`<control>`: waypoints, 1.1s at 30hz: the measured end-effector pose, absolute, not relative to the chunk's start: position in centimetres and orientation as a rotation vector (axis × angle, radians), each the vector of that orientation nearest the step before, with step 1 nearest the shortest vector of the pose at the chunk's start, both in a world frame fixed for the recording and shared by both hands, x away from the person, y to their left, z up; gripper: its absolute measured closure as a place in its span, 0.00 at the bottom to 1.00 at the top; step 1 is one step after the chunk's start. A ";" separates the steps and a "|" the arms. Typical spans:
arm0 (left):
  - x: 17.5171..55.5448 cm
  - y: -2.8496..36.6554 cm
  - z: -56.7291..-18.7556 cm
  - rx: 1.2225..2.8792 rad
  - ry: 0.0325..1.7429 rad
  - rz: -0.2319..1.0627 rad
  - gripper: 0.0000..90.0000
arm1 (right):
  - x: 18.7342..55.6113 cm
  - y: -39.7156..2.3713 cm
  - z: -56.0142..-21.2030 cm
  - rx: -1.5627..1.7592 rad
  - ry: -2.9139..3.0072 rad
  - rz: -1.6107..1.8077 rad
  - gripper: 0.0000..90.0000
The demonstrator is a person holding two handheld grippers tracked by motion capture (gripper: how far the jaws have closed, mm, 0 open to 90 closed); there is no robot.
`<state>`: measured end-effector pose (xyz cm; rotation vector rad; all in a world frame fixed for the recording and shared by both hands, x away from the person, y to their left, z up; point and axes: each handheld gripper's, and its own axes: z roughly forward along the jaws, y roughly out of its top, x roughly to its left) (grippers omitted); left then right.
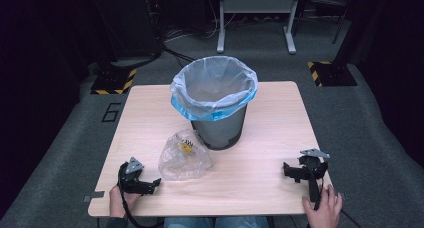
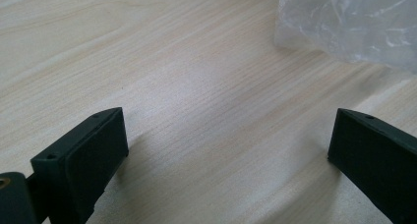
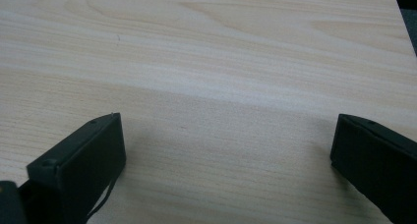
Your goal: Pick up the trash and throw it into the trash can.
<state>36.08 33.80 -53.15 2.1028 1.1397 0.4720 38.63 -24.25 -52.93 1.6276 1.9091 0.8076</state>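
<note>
The right gripper (image 3: pixel 226 150) has its two black jaws spread wide, one at each lower corner, with bare table (image 3: pixel 211 62) between them. The pale wood grain runs crosswise (a soft shadow darkens the nearer half). At the top right corner the table edge meets a sliver of grey floor (image 3: pixel 409 17).

From where I stand, the bin (image 1: pixel 220 130) hides its own bottom behind the liner (image 1: pixel 214 88), so whatever lies inside cannot be told. The clear bag (image 1: pixel 184 157) holds something yellow, too small to make out. In the left gripper view the bag (image 2: pixel 354 22) runs off the top and right edges. Both hands are cut off at the bottom edge, left hand (image 1: pixel 119 200) and right hand (image 1: pixel 322 210) alike
</note>
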 end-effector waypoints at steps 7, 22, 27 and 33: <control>36.1 33.8 -53.2 2.104 1.145 0.477 0.00 | 38.6 -24.2 -52.9 1.628 1.909 0.808 0.00; 36.2 33.7 -52.5 2.183 1.148 0.434 0.00 | 38.6 -24.2 -52.9 1.628 1.907 0.807 0.00; 36.2 33.8 -51.8 2.158 1.194 0.328 0.00 | 38.6 -24.2 -52.9 1.629 1.909 0.811 0.00; 36.2 33.4 -50.3 2.157 1.169 0.321 0.00 | 38.6 -24.2 -52.9 1.628 1.908 0.807 0.00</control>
